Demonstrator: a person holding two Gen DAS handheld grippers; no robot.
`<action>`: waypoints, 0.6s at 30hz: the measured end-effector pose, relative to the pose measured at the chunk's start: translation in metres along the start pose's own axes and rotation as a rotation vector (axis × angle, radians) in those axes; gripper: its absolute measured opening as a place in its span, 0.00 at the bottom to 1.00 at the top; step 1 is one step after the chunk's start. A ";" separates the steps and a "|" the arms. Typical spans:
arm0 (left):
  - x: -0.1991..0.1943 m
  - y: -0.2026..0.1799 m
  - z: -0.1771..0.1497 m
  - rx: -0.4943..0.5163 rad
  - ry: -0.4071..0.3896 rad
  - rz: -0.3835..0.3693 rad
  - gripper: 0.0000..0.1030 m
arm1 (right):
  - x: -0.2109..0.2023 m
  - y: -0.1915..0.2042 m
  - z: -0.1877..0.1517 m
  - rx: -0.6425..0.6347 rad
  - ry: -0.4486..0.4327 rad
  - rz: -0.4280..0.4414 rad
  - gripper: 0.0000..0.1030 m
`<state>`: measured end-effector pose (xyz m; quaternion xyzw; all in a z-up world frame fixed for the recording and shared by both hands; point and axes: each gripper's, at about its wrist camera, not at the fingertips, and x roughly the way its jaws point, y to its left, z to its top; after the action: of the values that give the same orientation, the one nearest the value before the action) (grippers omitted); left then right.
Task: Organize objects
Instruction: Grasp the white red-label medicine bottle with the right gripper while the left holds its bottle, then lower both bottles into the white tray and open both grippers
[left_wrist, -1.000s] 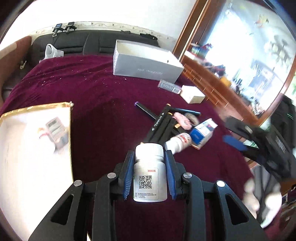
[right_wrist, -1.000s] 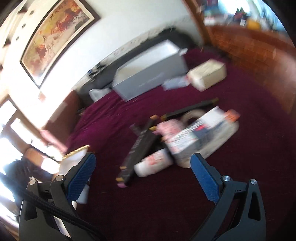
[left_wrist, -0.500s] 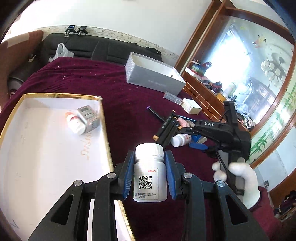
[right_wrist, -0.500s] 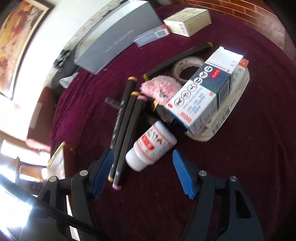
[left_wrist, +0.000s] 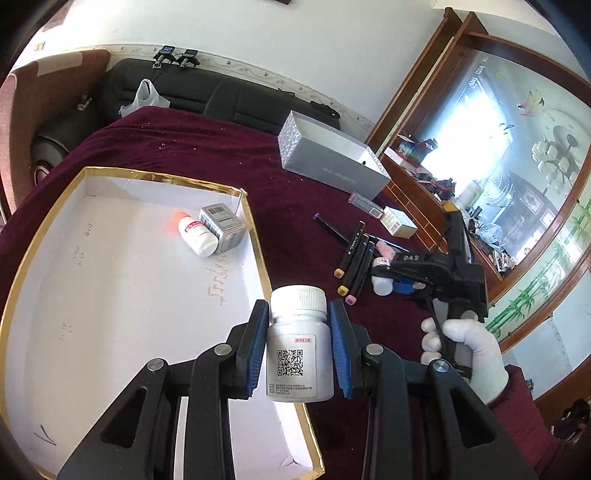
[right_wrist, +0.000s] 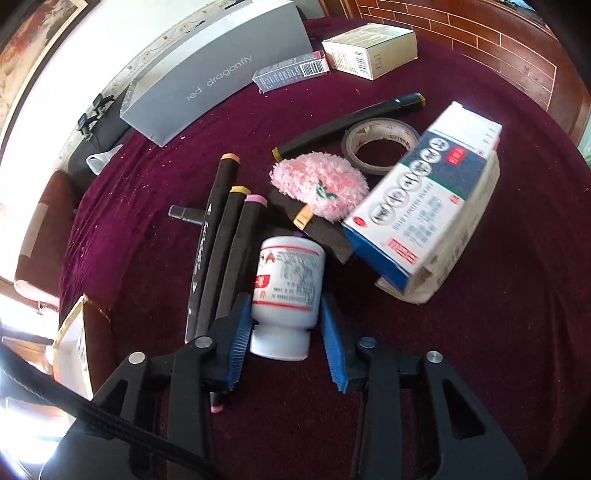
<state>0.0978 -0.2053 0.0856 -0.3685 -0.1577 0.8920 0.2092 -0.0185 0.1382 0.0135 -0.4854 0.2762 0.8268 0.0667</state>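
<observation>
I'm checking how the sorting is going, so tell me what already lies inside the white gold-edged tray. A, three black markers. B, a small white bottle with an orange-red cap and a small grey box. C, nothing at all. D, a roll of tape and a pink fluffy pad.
B: the left wrist view shows a small white bottle with an orange-red cap lying against a small grey box inside the white gold-edged tray.

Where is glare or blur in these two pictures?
Left wrist view: the mirror is washed out by glare; the bottle in the claw is sharp. Right wrist view: the blue box is slightly blurred; the lower left corner is overexposed.
</observation>
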 end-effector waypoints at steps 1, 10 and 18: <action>-0.002 0.001 0.000 -0.003 -0.003 0.003 0.27 | -0.004 -0.003 -0.003 -0.007 0.003 0.015 0.33; -0.034 0.006 0.009 -0.010 -0.052 0.037 0.27 | -0.063 0.013 -0.030 -0.133 -0.009 0.179 0.33; -0.077 0.016 0.046 0.026 -0.143 0.134 0.27 | -0.097 0.088 -0.055 -0.336 0.002 0.314 0.33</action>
<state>0.1094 -0.2625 0.1557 -0.3108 -0.1356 0.9300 0.1420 0.0405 0.0511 0.1094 -0.4417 0.2070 0.8608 -0.1450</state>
